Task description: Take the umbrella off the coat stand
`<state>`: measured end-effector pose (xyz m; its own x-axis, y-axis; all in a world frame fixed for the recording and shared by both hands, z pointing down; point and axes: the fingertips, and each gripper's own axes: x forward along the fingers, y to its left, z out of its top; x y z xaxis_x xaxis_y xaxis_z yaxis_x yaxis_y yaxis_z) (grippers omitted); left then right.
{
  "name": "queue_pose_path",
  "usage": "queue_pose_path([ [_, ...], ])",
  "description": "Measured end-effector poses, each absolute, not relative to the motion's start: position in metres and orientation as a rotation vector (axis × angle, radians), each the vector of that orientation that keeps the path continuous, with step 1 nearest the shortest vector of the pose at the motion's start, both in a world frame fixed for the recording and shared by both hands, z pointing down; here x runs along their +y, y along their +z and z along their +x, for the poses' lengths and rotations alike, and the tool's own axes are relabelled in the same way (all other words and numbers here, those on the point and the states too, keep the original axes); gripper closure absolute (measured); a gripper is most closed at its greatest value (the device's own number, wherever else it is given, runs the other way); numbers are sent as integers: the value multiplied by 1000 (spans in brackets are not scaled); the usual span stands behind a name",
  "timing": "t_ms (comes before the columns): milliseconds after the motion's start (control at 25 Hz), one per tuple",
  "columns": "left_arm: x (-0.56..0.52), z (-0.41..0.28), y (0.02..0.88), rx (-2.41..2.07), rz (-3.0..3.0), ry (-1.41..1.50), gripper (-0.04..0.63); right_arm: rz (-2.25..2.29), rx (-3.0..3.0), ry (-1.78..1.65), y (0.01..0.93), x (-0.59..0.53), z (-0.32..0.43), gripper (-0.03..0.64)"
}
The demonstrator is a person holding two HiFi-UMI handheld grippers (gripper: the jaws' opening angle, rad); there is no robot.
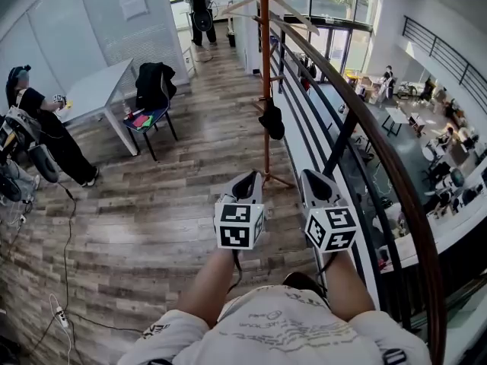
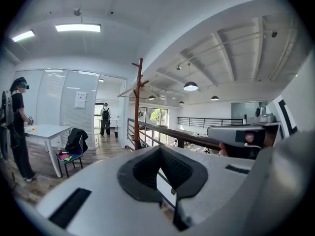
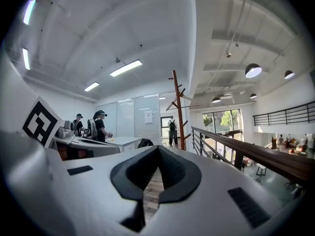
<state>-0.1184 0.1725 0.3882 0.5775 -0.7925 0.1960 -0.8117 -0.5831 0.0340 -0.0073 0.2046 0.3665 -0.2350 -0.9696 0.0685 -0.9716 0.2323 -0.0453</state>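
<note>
**Coat stand** (image 1: 265, 90): a red-brown wooden pole in the upper centre of the head view. It stood on the plank floor (image 1: 152, 219) just beside the handrail (image 1: 365, 139).

**Umbrella** (image 1: 272, 120): a small dark folded bundle, taken to be the task's thing. It hung about halfway down the pole on its right side, touching the stand and touched by neither tool.

**Left tool** (image 1: 245, 182): lower centre of the head view. Its jaws were closed together with nothing between them.

**Right tool** (image 1: 319, 185): just right of the left one. Its jaws were likewise pressed together and empty.

Both tools pointed up the frame toward the stand and were well apart from it.

**Other contents:** a white surface (image 1: 99, 90) and a chair (image 1: 152, 112) draped with a dark garment, both at upper left.

**Progress, as judged:** no part of the removal had been done. The approach to the stand, the opening of a tool, the grip on the umbrella and the lift off its peg all remained.
</note>
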Motion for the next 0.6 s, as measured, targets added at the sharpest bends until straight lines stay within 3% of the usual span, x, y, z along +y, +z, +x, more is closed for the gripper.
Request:
queue_pose_path([
  [600,91,-103,390,-1377,2700,259,592,1932,-2441,102,376,116,14,614],
])
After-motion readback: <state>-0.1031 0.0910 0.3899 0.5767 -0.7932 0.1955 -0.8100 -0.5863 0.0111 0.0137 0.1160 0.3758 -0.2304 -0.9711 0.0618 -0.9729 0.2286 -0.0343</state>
